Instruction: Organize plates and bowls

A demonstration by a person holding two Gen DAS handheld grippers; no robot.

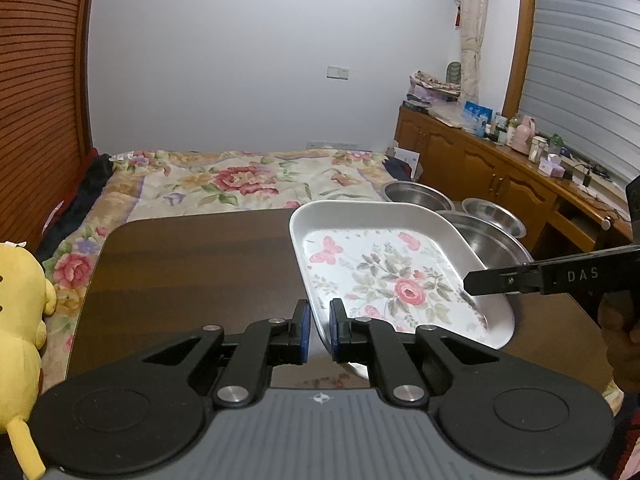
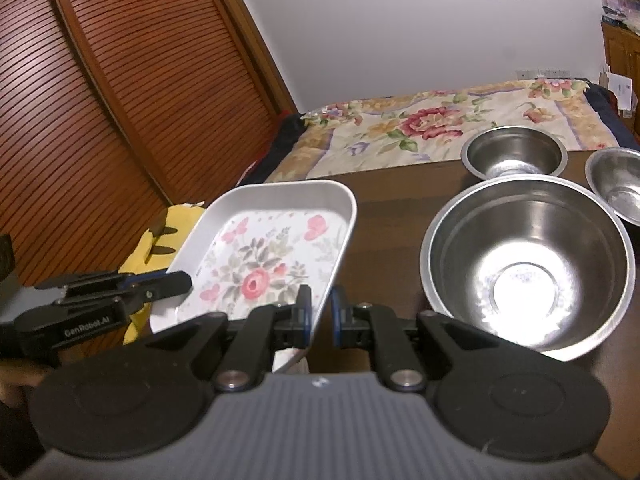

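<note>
A white rectangular plate with a flower pattern is held above the dark wooden table. My left gripper is shut on its left rim. My right gripper is shut on its right rim; it shows in the left wrist view at the plate's right side. The left gripper shows in the right wrist view. A large steel bowl sits on the table right of the plate. Two smaller steel bowls stand behind it.
A bed with a floral quilt lies beyond the table. A yellow plush toy sits at the table's left. A wooden sideboard with bottles and clutter runs along the right wall. Slatted wooden doors stand at the left.
</note>
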